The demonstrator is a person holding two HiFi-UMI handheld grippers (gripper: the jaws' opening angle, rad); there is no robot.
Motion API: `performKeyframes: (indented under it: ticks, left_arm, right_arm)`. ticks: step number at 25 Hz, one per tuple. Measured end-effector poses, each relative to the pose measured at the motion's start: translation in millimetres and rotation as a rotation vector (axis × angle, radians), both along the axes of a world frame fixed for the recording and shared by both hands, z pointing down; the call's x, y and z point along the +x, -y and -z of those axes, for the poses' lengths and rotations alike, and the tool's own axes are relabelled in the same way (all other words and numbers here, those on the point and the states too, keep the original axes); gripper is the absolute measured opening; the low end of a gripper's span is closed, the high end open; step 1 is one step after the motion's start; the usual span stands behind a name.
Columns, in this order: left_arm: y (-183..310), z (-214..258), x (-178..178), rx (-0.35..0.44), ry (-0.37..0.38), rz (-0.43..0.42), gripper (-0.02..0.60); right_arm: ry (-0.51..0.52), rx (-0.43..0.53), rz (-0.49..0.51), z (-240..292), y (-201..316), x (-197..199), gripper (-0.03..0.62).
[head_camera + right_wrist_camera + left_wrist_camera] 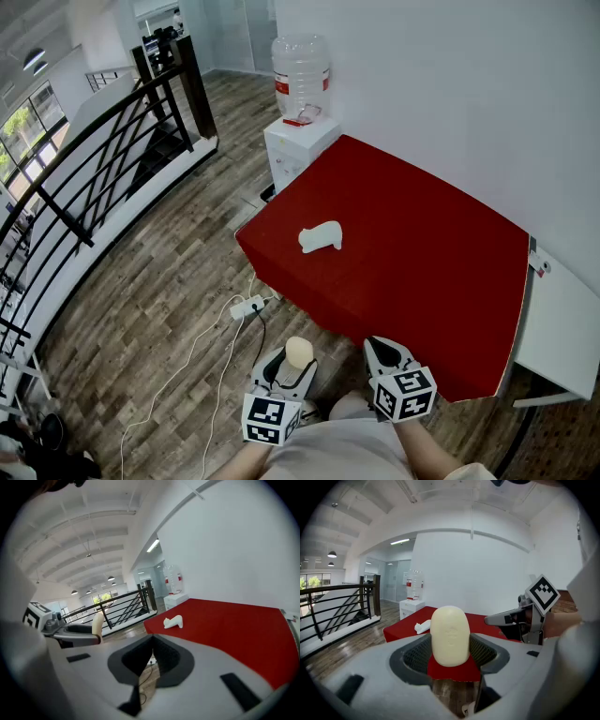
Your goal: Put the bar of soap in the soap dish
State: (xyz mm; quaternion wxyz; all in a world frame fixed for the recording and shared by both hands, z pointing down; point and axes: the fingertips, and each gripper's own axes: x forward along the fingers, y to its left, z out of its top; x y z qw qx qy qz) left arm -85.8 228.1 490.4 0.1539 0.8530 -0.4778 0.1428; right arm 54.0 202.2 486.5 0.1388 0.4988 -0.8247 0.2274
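A cream bar of soap stands upright between the jaws of my left gripper, which is shut on it. It fills the middle of the left gripper view. I hold that gripper over the wooden floor, just short of the red table's near edge. The white soap dish lies on the table's left part, well ahead of both grippers, and shows small in the gripper views. My right gripper is beside the left one, its pads together with nothing between them.
A white water dispenser with a clear bottle stands against the wall beyond the table's far corner. A black stair railing runs along the left. A power strip with cables lies on the floor. A white shelf adjoins the table's right side.
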Motion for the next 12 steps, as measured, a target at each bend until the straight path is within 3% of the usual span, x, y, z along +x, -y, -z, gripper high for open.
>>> performKeyframes:
  ticks: [6, 12]
  left_arm:
    - [23.7, -2.0, -12.6, 0.002, -0.007, 0.003, 0.262]
    - [87.5, -10.5, -16.3, 0.0, 0.001, 0.024, 0.262]
  right_arm:
    - [0.006, 0.003, 0.006, -3.5, 22.6, -12.7, 0.005]
    - [0.001, 0.015, 0.03, -10.9, 90.5, -14.6, 0.005]
